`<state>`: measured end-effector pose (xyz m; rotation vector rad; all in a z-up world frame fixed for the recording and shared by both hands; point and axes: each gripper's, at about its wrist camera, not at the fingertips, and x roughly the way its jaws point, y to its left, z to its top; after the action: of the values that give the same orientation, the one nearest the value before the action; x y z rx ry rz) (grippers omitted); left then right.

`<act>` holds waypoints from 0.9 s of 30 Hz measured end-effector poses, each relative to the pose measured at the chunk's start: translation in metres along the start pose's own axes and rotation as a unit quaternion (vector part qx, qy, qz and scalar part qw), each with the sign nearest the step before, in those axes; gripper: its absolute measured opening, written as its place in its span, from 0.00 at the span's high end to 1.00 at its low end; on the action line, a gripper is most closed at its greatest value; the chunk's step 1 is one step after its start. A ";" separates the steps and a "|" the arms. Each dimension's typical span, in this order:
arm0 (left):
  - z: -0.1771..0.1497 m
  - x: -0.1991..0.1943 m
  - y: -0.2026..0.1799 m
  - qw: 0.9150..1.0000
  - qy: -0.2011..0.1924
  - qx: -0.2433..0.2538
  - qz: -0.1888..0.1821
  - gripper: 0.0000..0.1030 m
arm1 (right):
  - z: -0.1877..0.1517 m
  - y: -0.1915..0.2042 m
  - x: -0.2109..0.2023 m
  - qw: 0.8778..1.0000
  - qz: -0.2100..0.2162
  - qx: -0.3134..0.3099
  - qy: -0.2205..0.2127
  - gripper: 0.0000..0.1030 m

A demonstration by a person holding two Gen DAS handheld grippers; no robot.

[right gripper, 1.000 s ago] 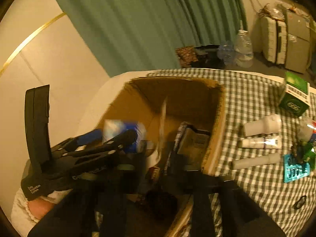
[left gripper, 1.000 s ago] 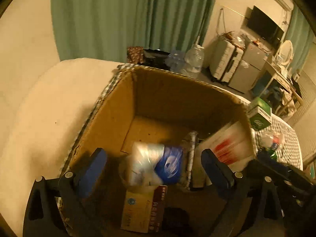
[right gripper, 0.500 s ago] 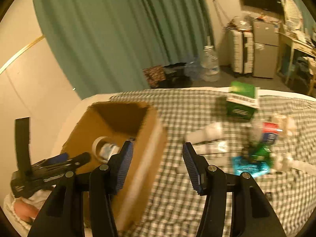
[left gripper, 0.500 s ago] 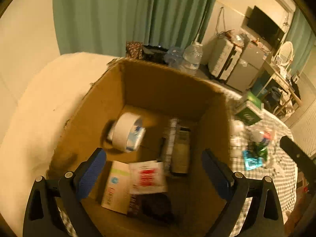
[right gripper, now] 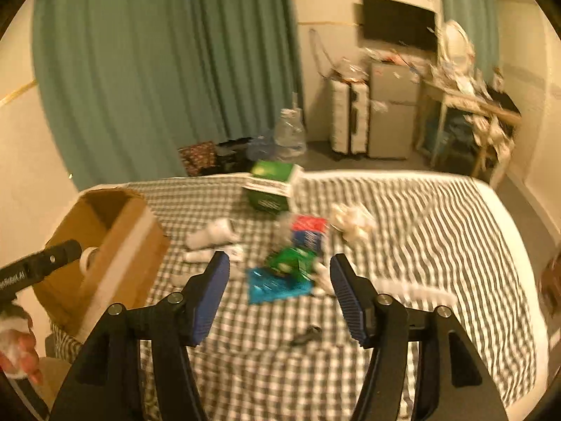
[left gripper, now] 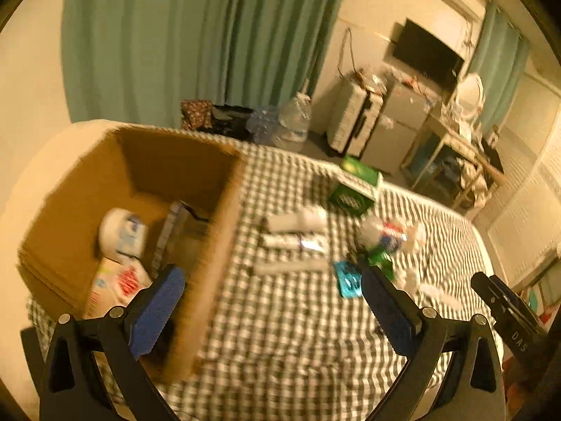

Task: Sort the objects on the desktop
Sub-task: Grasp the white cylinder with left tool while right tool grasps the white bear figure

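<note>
From the left wrist, the left hand-held gripper [left gripper: 271, 301] stands with its blue pads wide apart and nothing between them, hanging over the near edge of the cardboard box [left gripper: 224, 231] and the checked cloth [left gripper: 287, 336] that covers the bench. Inside the box lie a roll of white tape [left gripper: 121, 233], a white packet with red print [left gripper: 117, 286] below it, and some dark flat things against the right wall, too blurred to name. On the cloth to the right of the box lie three white tubes [left gripper: 294, 242] in a row, a green carton [left gripper: 356, 187] behind them, a teal packet [left gripper: 347, 282] and a cluster of small coloured packs [left gripper: 385, 242] just beside it. The tip of the other tool shows at the right edge. From the right wrist, the right hand-held gripper [right gripper: 278, 293] is empty and its jaws are opening, pointed down at the teal packet [right gripper: 273, 286] and a green wrapper [right gripper: 292, 261] touching it. A red and blue pack [right gripper: 310, 231] lies just behind, crumpled white paper [right gripper: 352, 224] to its right, the green carton [right gripper: 275, 187] farther back, and a small dark object [right gripper: 306, 335] near the jaws. The box [right gripper: 115, 245] sits at the left, with the left tool's finger over it and a person's hand [right gripper: 15, 349] at the lower left corner.
</note>
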<state>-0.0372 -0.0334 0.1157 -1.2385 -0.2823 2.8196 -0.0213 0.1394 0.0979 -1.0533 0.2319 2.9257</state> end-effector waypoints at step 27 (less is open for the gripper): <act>-0.044 0.213 -0.053 0.959 0.087 0.260 0.067 0.00 | -0.046 -0.076 0.131 0.990 -0.013 0.090 0.110 0.40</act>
<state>-0.1511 0.0501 -0.0579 -1.3906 0.5356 2.5950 -0.0881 0.2044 -0.0304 -1.3346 0.4737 2.6998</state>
